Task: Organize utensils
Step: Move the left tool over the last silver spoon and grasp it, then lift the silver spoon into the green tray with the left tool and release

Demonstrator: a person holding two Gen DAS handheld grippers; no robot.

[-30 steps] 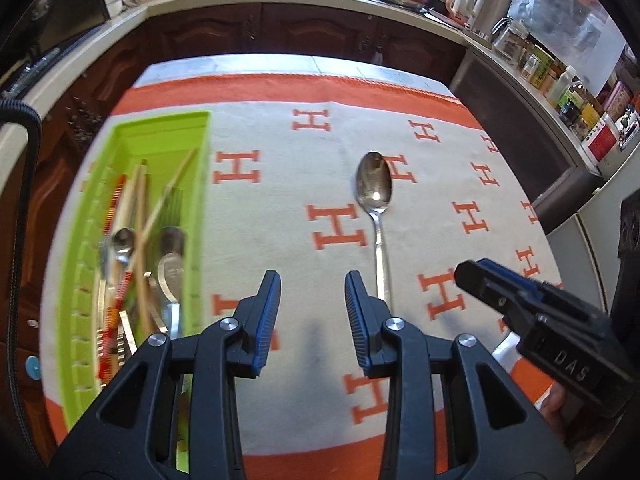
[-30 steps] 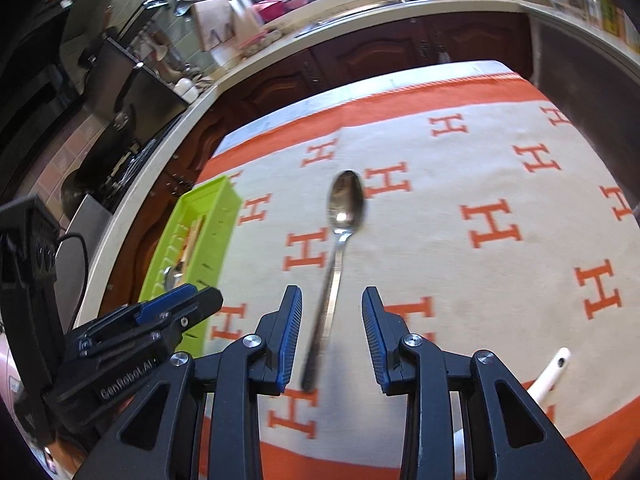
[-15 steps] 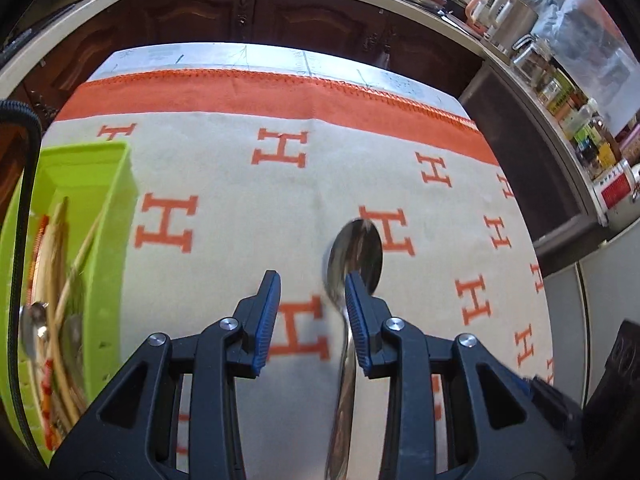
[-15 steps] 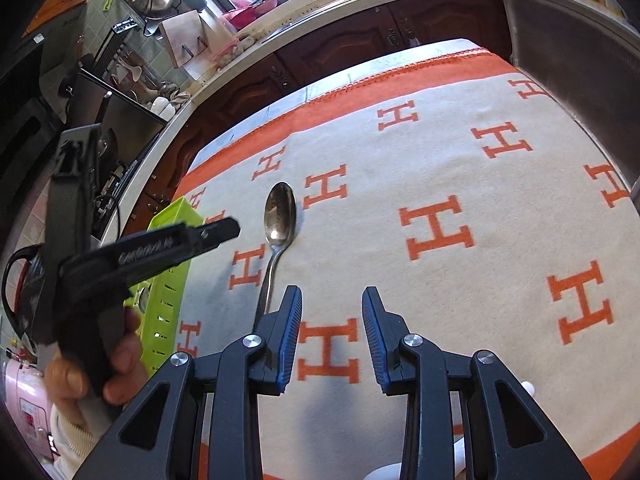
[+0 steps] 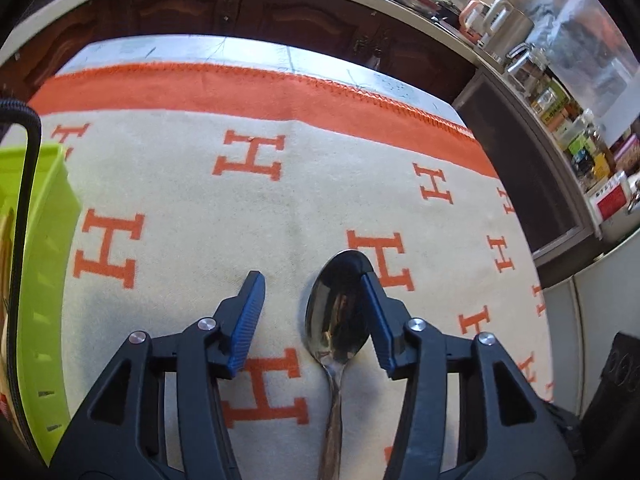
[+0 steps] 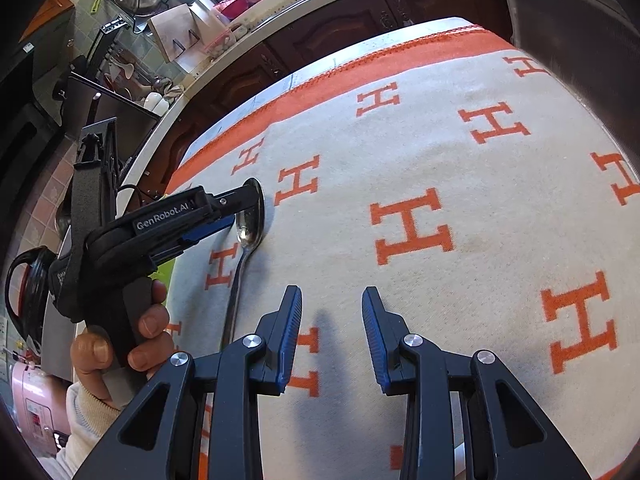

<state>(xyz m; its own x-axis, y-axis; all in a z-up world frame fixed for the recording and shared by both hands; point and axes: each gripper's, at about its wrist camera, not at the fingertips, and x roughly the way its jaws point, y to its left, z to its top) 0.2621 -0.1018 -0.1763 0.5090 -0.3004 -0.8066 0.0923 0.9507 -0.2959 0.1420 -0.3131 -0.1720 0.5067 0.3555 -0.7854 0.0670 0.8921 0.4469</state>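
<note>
The left claw (image 5: 312, 316), earlier beside the spoon (image 5: 338, 320), now straddles its bowl, opening, nothing gripped; the right claw (image 6: 331, 340) hangs half-open, empty.

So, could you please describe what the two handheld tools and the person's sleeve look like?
Both tools, left and right, are black with blue ribbed pads and silver rivets. The left bears white "GenRobot.AI" lettering, and a black cable runs beside it. The sleeve is cream.

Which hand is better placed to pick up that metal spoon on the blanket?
Left. Its tongs, opening, already straddle the shiny metal spoon bowl; the right tongs hover over bare orange-and-cream blanket beside the handle.
</note>
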